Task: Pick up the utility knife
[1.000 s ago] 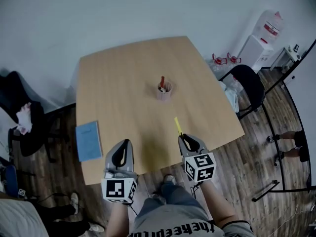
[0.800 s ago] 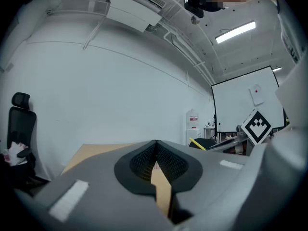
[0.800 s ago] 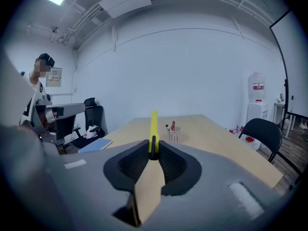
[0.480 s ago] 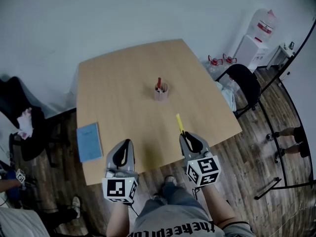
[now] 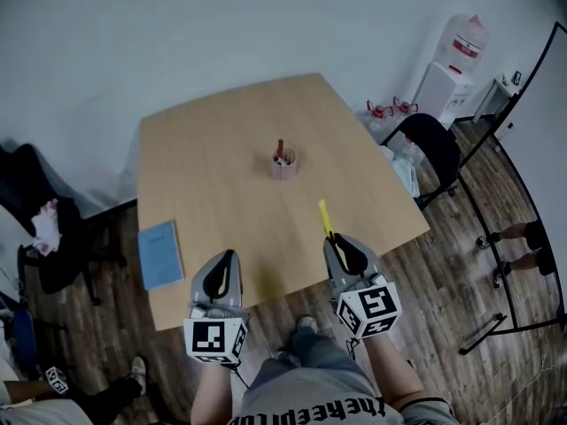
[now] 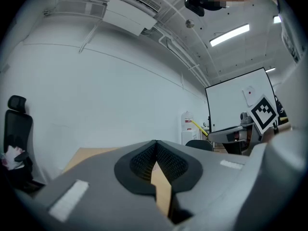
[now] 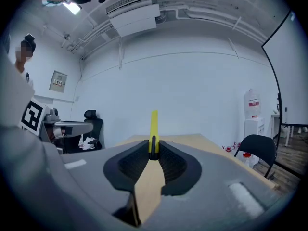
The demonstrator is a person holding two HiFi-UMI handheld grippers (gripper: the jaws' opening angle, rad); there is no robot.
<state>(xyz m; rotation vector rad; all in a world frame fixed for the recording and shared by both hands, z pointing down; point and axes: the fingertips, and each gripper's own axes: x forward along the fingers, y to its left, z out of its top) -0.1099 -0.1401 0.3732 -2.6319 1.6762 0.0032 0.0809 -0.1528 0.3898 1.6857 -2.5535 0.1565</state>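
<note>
The yellow utility knife (image 5: 325,218) sticks out forward from my right gripper (image 5: 335,240), which is shut on its rear end above the table's near edge. In the right gripper view the knife (image 7: 154,129) stands upright between the pads, held above the wooden table (image 7: 192,141). My left gripper (image 5: 225,259) hovers level over the near edge to the left. Its fingertips (image 6: 155,148) meet with nothing between them. The left gripper view also catches the knife (image 6: 197,127) off to the right.
A pink pen cup (image 5: 283,164) with red items stands mid-table. A blue notebook (image 5: 160,253) lies at the table's left near edge (image 5: 177,317). A black chair (image 5: 431,149) and a water dispenser (image 5: 450,76) stand to the right, and another dark chair (image 5: 44,237) to the left.
My right gripper has risen with the knife still in its jaws, and the blade now points more level. The left gripper has hardly shifted.
</note>
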